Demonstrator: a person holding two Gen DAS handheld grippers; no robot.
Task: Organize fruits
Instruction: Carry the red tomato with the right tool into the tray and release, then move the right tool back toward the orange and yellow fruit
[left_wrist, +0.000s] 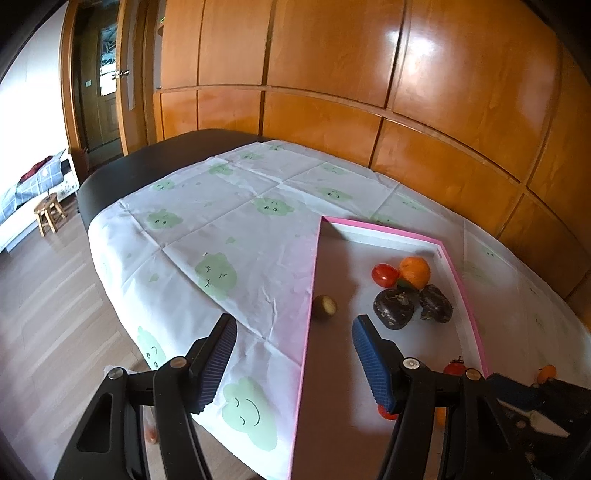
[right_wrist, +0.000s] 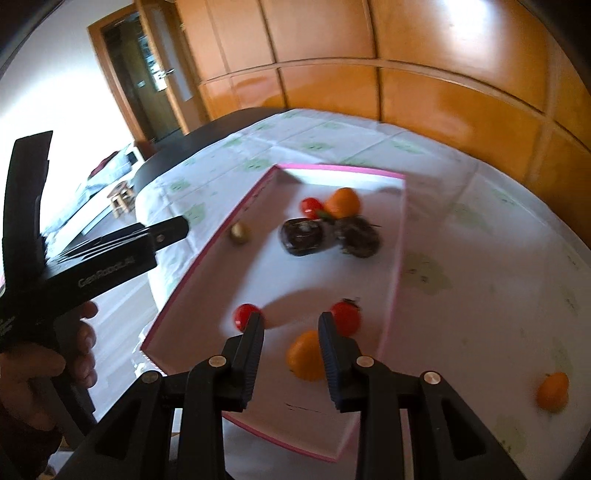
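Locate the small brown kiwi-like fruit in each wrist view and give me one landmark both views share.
Left wrist view: the small brown kiwi-like fruit sits low of centre, just inside the left wall of the pink-rimmed shallow box.
Right wrist view: it lies left of centre, blurred, by that same wall.
Shared landmark: the two dark glossy fruits to the right of it in both views.

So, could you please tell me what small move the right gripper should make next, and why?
Probably swing the right gripper right, toward the orange fruit on the cloth. That fruit lies outside the pink-rimmed tray, while the other fruits sit inside it. The right fingers stand slightly apart and appear to pinch nothing; the orange fruit in the tray seems to lie below them, so the gripper looks free.
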